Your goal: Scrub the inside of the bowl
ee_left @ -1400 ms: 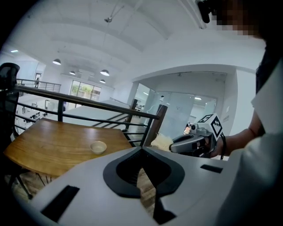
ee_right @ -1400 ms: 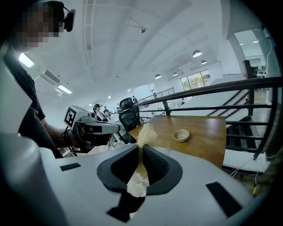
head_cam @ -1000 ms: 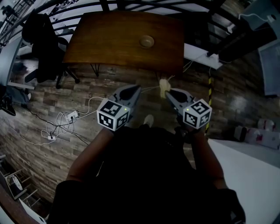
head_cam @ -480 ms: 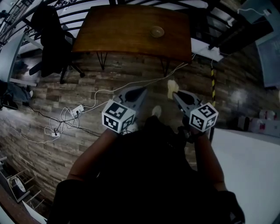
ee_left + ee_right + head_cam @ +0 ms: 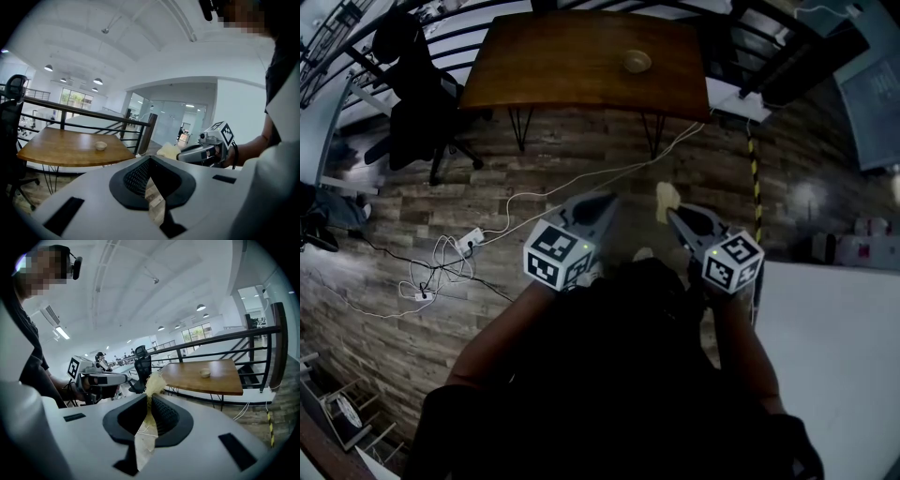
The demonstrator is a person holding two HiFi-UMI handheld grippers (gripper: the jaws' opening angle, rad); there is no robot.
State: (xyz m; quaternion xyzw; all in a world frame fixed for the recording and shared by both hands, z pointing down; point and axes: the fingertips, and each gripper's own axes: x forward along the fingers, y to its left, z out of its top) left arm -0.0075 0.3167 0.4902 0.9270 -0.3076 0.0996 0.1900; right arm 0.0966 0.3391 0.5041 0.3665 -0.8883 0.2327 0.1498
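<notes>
A small tan bowl [image 5: 637, 62] stands on the wooden table [image 5: 553, 66] at the top of the head view, far ahead of both grippers. It also shows on the table as the bowl [image 5: 100, 146] and the bowl [image 5: 204, 373]. My left gripper [image 5: 598, 202] is held over the plank floor, its jaws shut with nothing between them. Beside it my right gripper [image 5: 677, 216] is shut on a pale yellow scrubber [image 5: 667, 199], whose frayed end [image 5: 153, 379] sticks out past the jaw tips. Both point toward the table.
A black office chair [image 5: 412, 84] stands left of the table. Cables and a power strip [image 5: 464, 246] lie on the floor at the left. A white surface [image 5: 834, 347] fills the lower right, with a yellow-black striped post [image 5: 755, 187] near it. A dark railing runs behind the table.
Both grippers have travelled together and sit lower in the head view. The table and bowl have shifted up and to the right. Jaws are unchanged, the scrubber still held.
</notes>
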